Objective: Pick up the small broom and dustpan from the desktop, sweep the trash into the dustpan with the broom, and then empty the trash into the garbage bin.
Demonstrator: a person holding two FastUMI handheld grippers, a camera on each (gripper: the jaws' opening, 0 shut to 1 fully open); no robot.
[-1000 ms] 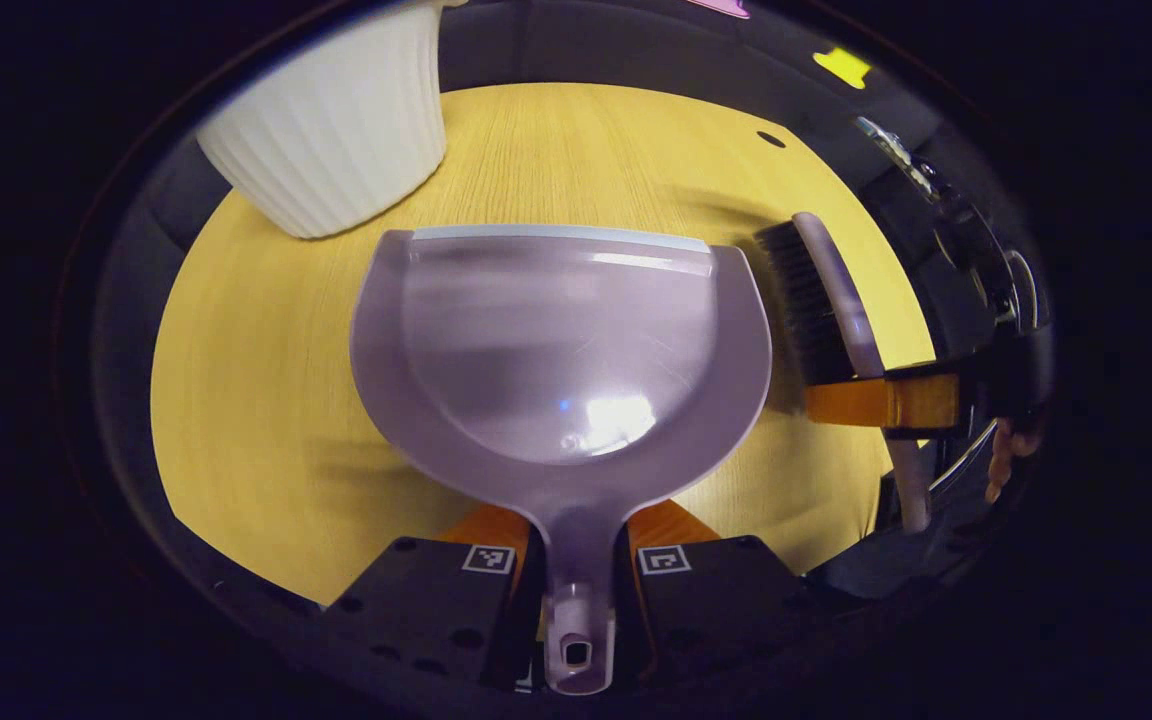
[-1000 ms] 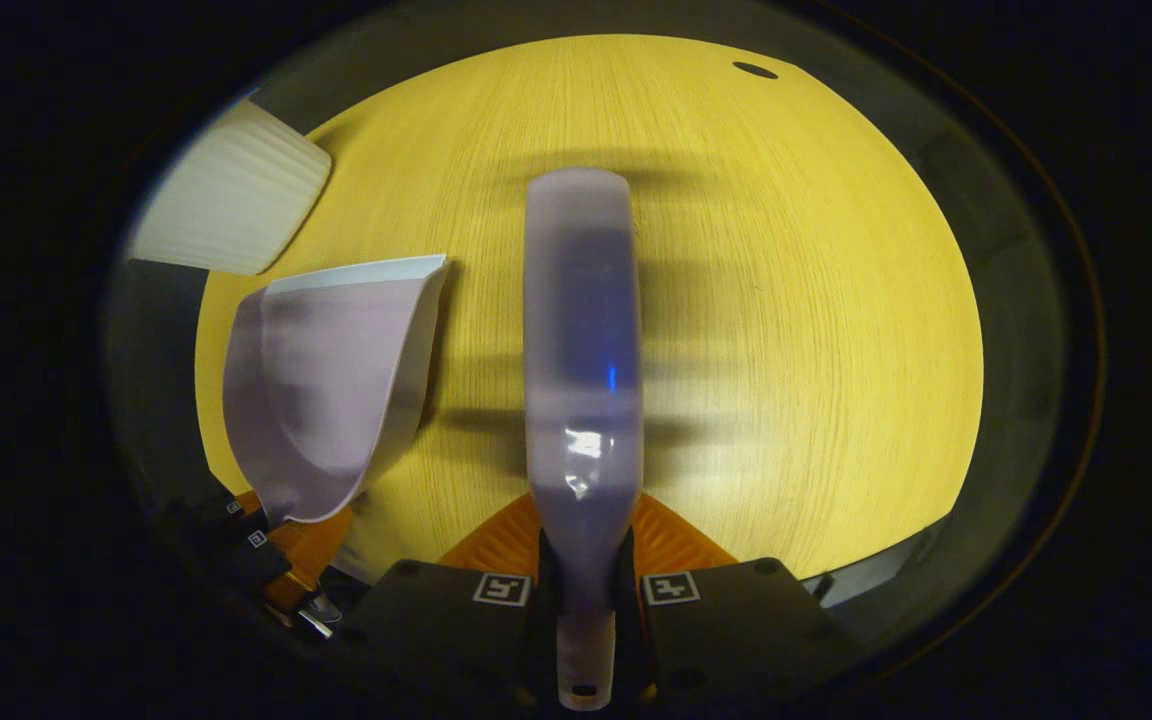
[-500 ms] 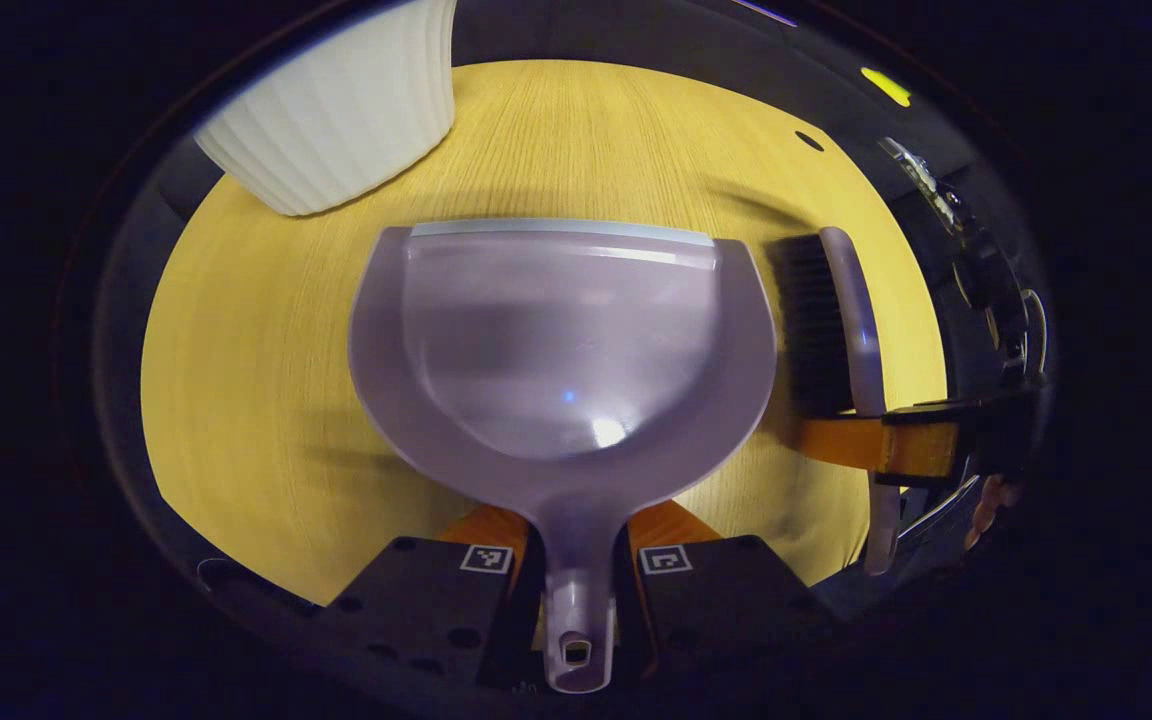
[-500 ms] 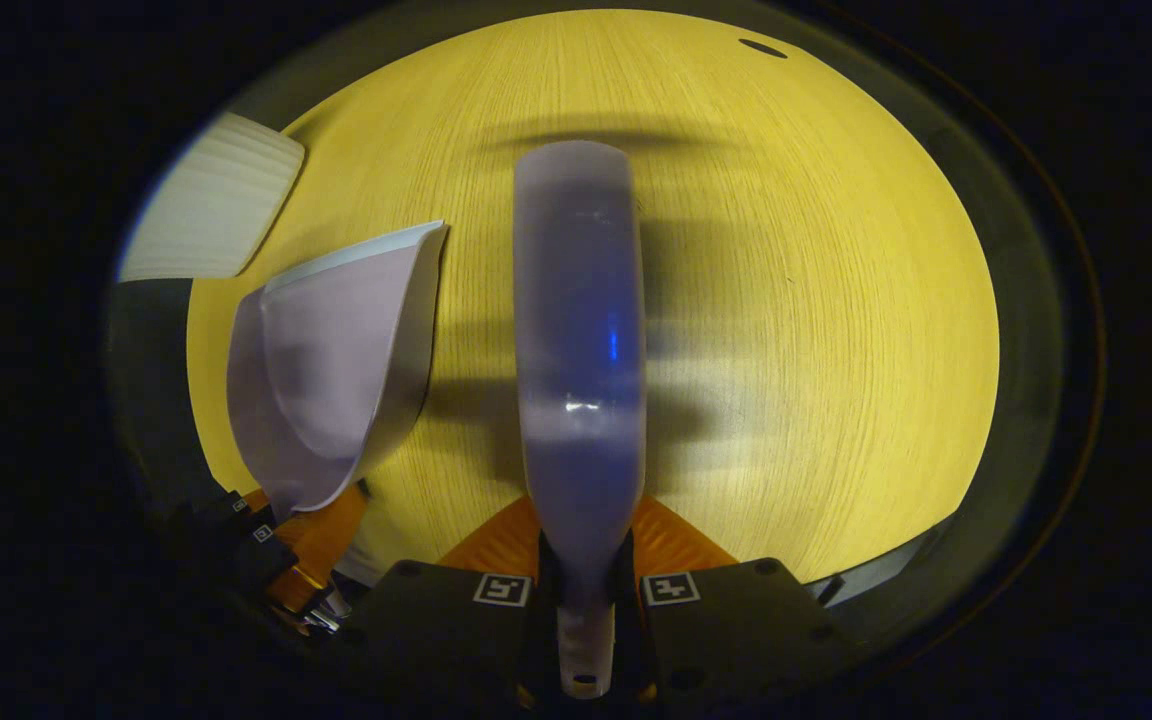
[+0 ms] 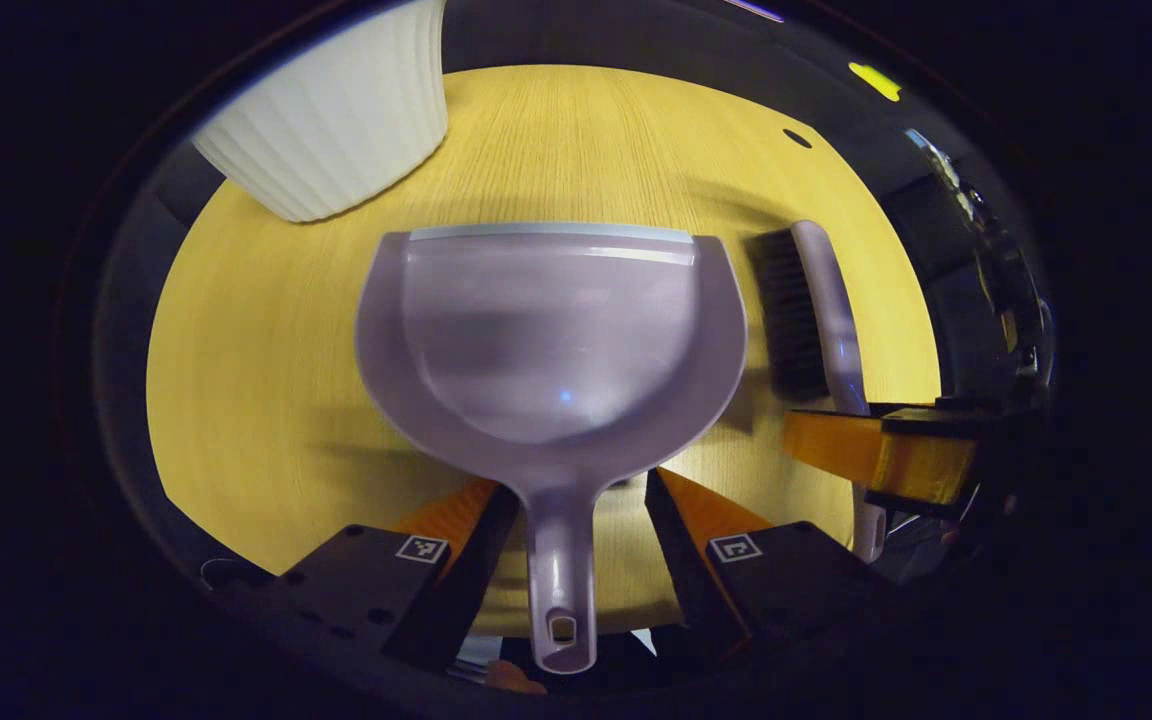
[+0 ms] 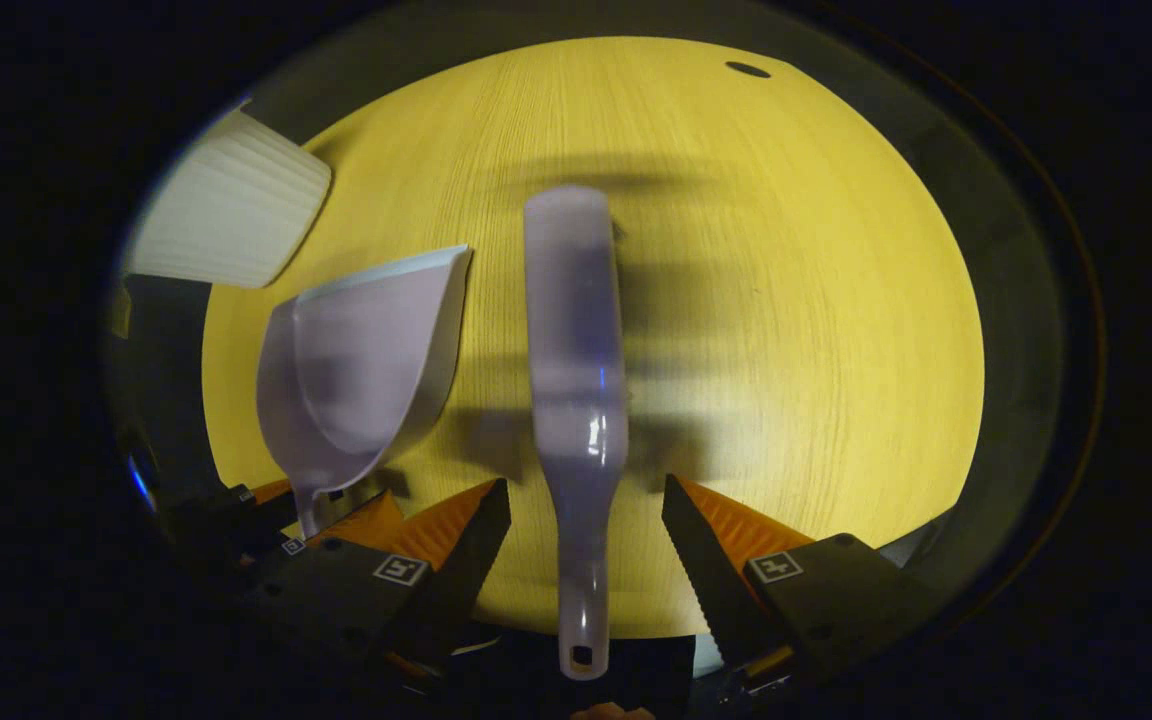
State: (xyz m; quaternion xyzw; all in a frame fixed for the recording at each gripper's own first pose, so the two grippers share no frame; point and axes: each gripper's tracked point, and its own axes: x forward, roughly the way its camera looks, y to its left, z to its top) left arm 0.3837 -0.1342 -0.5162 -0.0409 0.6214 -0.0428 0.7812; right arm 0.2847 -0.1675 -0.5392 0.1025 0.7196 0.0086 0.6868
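A: Where can a gripper pass?

B: In the right gripper view, the desk (image 6: 816,300) lies bare to the right of the broom (image 6: 576,380) (wide room there). On its left the dustpan (image 6: 366,370) stands near, leaving a narrow strip between.

A: And the far left?

B: The bin (image 5: 336,120) blocks that corner, just beyond the dustpan (image 5: 551,330). The broom (image 5: 816,310) flanks the pan's right side.

You see a pale lilac translucent plastic dustpan (image 5: 551,330) with a lighter grey-white front lip; beside it a small broom with a matching lilac plastic back (image 6: 576,340) and black bristles (image 5: 786,310) | yellow wood-grain desktop (image 5: 266,400), finely streaked | white vertically ribbed garbage bin (image 5: 336,120)
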